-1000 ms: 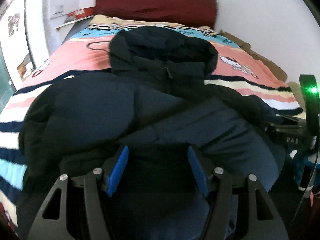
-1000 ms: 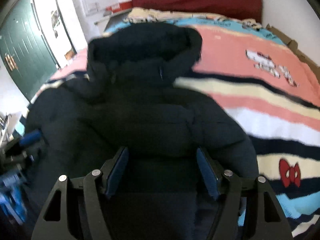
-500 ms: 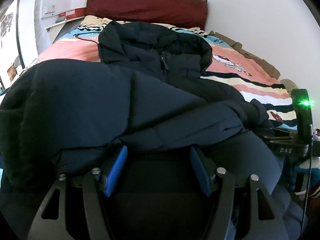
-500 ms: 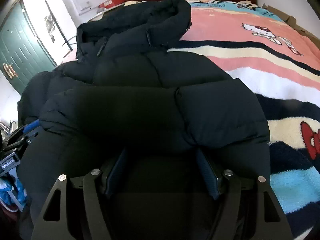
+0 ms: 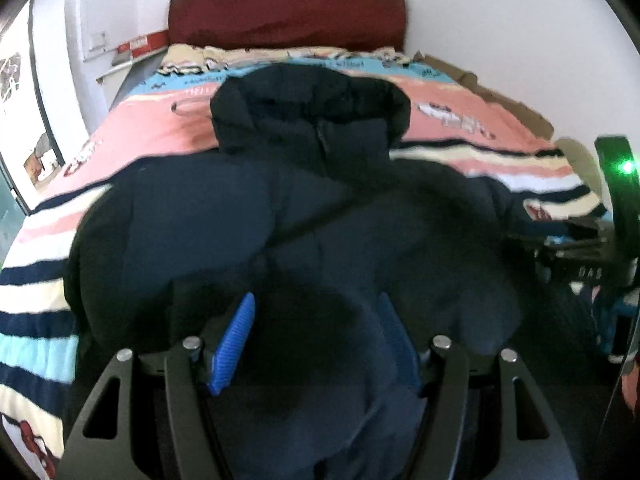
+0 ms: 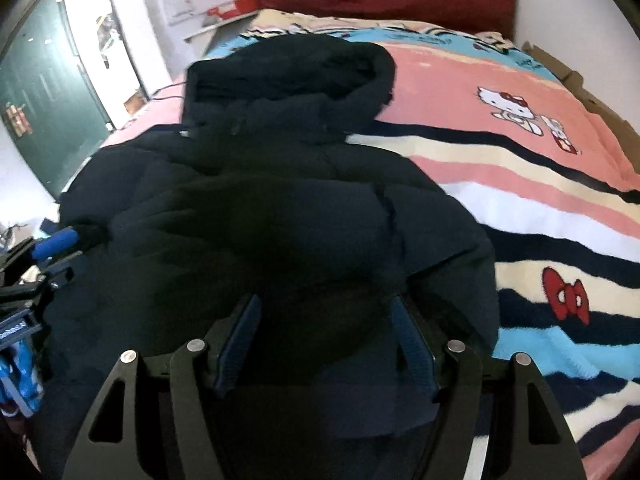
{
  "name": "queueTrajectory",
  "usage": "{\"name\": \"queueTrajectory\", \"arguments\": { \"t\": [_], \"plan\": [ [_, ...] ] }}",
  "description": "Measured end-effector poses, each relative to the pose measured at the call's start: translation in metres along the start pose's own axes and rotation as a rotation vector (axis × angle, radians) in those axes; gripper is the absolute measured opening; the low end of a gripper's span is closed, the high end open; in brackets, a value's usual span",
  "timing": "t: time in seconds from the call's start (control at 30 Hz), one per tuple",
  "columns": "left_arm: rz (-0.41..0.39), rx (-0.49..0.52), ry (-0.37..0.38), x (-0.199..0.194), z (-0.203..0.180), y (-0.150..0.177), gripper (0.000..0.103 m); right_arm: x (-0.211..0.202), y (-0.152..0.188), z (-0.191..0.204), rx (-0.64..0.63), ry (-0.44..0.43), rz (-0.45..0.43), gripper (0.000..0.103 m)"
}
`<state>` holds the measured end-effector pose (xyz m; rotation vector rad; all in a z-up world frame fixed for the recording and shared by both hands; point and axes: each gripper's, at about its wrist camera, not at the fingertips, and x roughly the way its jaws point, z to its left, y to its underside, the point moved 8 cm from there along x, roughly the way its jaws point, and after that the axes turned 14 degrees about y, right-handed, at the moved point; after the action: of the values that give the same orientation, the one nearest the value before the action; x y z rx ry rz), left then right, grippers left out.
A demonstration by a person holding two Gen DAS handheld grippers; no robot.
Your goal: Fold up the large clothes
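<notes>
A big dark navy hooded puffer jacket (image 5: 288, 216) lies on the bed, hood toward the headboard; it also fills the right wrist view (image 6: 280, 200). Its near hem is bunched up between the blue pads of my left gripper (image 5: 316, 336), whose jaws stand wide with thick fabric filling the gap. My right gripper (image 6: 324, 340) holds the hem the same way, pads apart with the jacket's padded edge between them. The left gripper shows at the left edge of the right wrist view (image 6: 44, 256); the right gripper shows at the right edge of the left wrist view (image 5: 592, 256).
The bed has a striped pink, cream, navy and blue blanket (image 6: 520, 184) with cartoon cats. A dark red headboard (image 5: 288, 16) stands against the white wall. A green door (image 6: 44, 92) is at the left. Cardboard (image 5: 500, 100) lines the bed's right side.
Both grippers have lifted and pulled back with the hem after dipping low and forward; the jacket's folded lower part now sits higher and the hood is seen from above again.
</notes>
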<state>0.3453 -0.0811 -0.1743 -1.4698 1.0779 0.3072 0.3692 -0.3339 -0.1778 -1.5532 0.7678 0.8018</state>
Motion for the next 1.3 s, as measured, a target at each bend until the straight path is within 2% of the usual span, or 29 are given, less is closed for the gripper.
{"name": "queueTrajectory", "arguments": {
  "t": [0.07, 0.27, 0.4, 0.5, 0.63, 0.73, 0.8, 0.87, 1.0, 1.17, 1.3],
  "plan": [
    [0.028, 0.006, -0.020, 0.008, 0.005, 0.014, 0.063, 0.002, 0.009, 0.006, -0.015, -0.008, 0.012, 0.068],
    [0.030, -0.006, -0.004, 0.029, 0.009, 0.025, 0.063, 0.031, 0.030, 0.002, 0.011, -0.016, 0.075, 0.069],
    [0.020, -0.052, 0.043, 0.034, 0.013, 0.029, 0.063, 0.044, 0.033, 0.001, 0.040, -0.024, 0.068, 0.069],
    [0.025, -0.052, 0.045, 0.037, 0.012, 0.032, 0.063, 0.047, 0.035, 0.002, 0.029, -0.010, 0.071, 0.069],
    [0.034, -0.034, 0.014, 0.038, 0.010, 0.035, 0.063, 0.046, 0.036, 0.004, 0.009, 0.039, 0.073, 0.069],
    [0.061, -0.002, -0.048, 0.036, 0.006, 0.037, 0.064, 0.042, 0.037, 0.004, -0.005, 0.103, 0.080, 0.069],
    [0.131, 0.009, -0.067, 0.034, 0.002, 0.037, 0.064, 0.033, 0.039, 0.001, 0.008, 0.141, 0.108, 0.069],
    [0.170, -0.014, -0.058, 0.024, 0.000, 0.033, 0.064, 0.020, 0.043, -0.002, 0.036, 0.151, 0.132, 0.071],
    [0.125, -0.061, -0.054, -0.015, -0.002, 0.033, 0.064, -0.022, 0.057, -0.009, 0.088, 0.110, 0.129, 0.076],
    [0.028, -0.097, -0.039, -0.068, -0.011, 0.031, 0.064, -0.075, 0.076, -0.027, 0.153, 0.112, 0.081, 0.077],
    [-0.003, -0.065, -0.007, -0.106, -0.023, 0.026, 0.064, -0.114, 0.082, -0.035, 0.179, 0.119, 0.035, 0.079]
  ]
}}
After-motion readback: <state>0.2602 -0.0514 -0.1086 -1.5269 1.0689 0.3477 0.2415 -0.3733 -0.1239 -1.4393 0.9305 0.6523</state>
